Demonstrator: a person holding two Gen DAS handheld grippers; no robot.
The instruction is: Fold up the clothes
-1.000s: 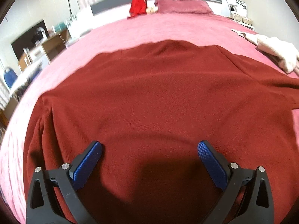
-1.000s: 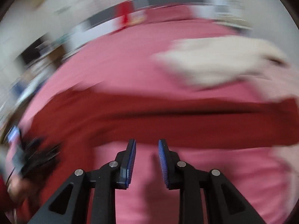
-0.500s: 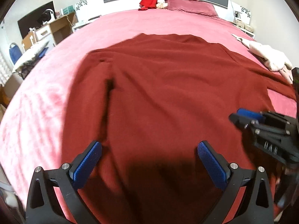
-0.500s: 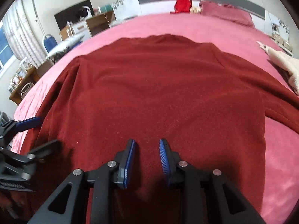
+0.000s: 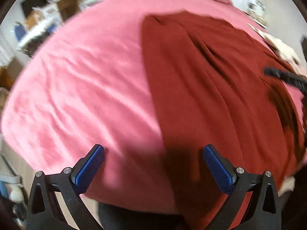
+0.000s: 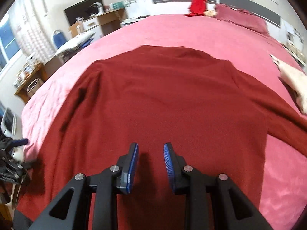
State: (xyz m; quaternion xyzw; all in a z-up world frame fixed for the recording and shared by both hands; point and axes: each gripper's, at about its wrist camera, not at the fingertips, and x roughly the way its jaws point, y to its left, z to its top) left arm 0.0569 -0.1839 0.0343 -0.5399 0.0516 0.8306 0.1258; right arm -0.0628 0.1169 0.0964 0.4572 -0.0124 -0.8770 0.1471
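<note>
A dark red long-sleeved garment (image 6: 163, 99) lies spread flat on the pink bedspread (image 6: 191, 32), one sleeve running off to the right. My right gripper (image 6: 150, 153) hovers over its near hem, open by a narrow gap with nothing between the blue pads. The blurred left wrist view shows the garment (image 5: 211, 95) filling the right half and bare bedspread (image 5: 86, 95) the left. My left gripper (image 5: 153, 153) stands wide open and empty over the garment's near left edge. Each gripper shows at the other view's side: right gripper (image 5: 287, 78), left gripper (image 6: 13, 149).
A cream garment (image 6: 293, 82) lies at the bed's right side. By the headboard are a bright red cloth (image 6: 198, 2) and a maroon pillow (image 6: 241, 19). A desk and blue chair (image 6: 57, 38) stand beyond the bed's left edge. Dark trousers (image 5: 134, 218) show at the near edge.
The left gripper has swung left, from over the garment's middle to its left edge and the bare bedspread. The right gripper came from the cream garment's side to over the garment's body.
</note>
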